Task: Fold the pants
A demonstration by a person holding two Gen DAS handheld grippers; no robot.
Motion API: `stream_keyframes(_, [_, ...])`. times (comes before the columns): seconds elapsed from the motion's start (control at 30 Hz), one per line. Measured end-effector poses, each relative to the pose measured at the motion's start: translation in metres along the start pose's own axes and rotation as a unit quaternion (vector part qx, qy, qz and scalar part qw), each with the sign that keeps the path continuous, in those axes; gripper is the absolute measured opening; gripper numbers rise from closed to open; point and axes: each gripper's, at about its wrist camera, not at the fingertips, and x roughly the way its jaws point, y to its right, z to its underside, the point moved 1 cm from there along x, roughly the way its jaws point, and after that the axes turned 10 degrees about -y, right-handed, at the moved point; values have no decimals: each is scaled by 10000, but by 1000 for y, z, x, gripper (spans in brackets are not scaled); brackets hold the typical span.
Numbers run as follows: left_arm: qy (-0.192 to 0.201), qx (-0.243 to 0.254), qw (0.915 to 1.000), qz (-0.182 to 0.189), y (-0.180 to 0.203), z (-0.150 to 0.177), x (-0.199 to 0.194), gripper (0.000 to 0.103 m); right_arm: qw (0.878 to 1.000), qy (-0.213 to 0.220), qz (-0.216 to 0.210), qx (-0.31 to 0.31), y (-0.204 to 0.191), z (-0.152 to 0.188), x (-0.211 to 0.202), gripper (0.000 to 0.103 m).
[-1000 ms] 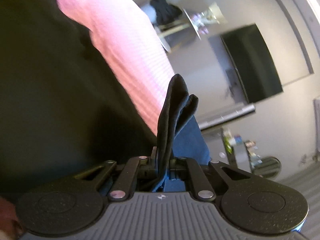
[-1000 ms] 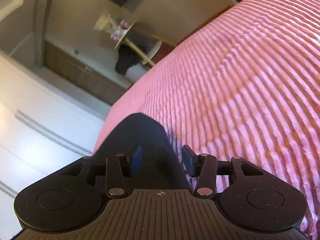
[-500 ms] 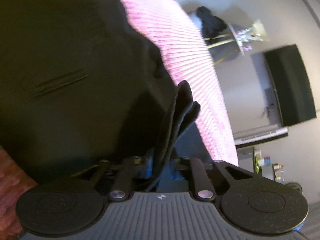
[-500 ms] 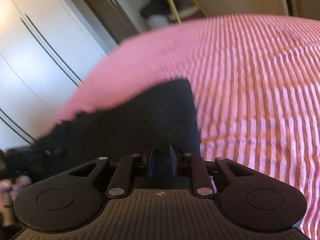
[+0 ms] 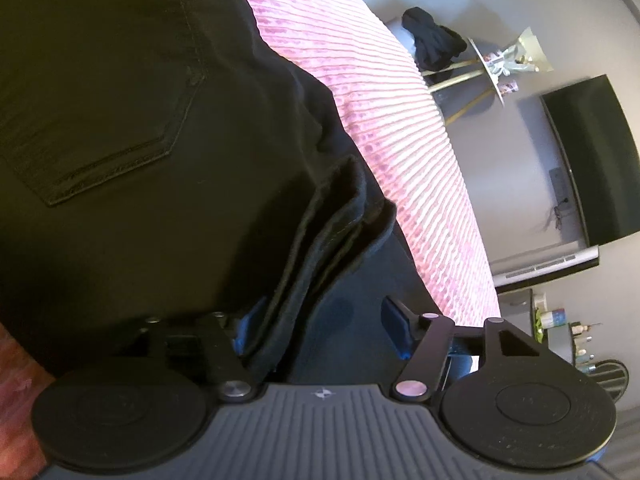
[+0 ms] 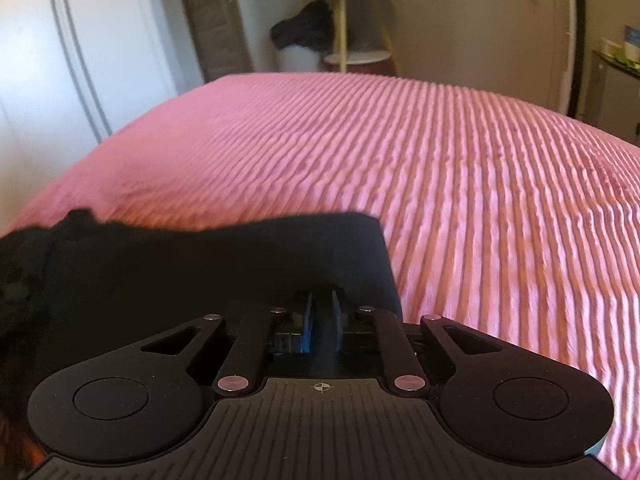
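The black pants point(image 5: 120, 128) lie on the pink ribbed bedspread point(image 5: 392, 132), back pocket showing at the left of the left wrist view. My left gripper point(image 5: 324, 330) is open; a bunched fold of the pants point(image 5: 320, 248) rests against its left finger, loose between the jaws. In the right wrist view, the pants point(image 6: 200, 264) stretch to the left over the bedspread point(image 6: 440, 168). My right gripper point(image 6: 322, 322) is shut on the near edge of the pants.
A round side table point(image 6: 352, 24) with dark clothing point(image 6: 304, 30) hung on it stands beyond the bed. A wall TV point(image 5: 592, 160) and a shelf of small bottles point(image 5: 560, 320) are to the right. White wardrobe doors point(image 6: 60, 60) stand to the left.
My left gripper was shut on the fold of pants and has opened. My right gripper was open a second ago, shut on the pants edge, and has swung level over the bed.
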Motion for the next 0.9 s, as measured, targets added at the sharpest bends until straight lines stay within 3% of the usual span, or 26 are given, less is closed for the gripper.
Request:
stream_keyframes(0.13, [73, 64, 9999, -89, -1, 0, 2, 51, 9997, 74, -198, 142, 9, 1, 0, 12])
stream_keyframes(0.2, [112, 88, 9996, -249, -1, -1, 4, 32, 9991, 77, -320, 265, 13, 0, -2, 13])
stream_keyframes(0.37, [113, 102, 9994, -321, 1, -1, 5, 14, 9977, 164, -581, 316, 11, -1, -8, 18])
stream_keyframes(0.7, [283, 370, 9981, -406, 16, -1, 0, 9, 9942, 460, -967, -86, -5, 3, -31, 18])
stream_keyframes(0.77, [322, 378, 9979, -408, 17, -1, -3, 8, 9958, 331, -818, -257, -10, 6, -29, 18])
stream_keyframes(0.87, [371, 400, 9976, -421, 17, 0, -6, 8, 9971, -263, -436, -569, -16, 11, -7, 22])
stream_keyframes(0.9, [369, 401, 9976, -426, 16, 1, -6, 8, 9966, -137, -369, -719, -20, 14, -7, 22])
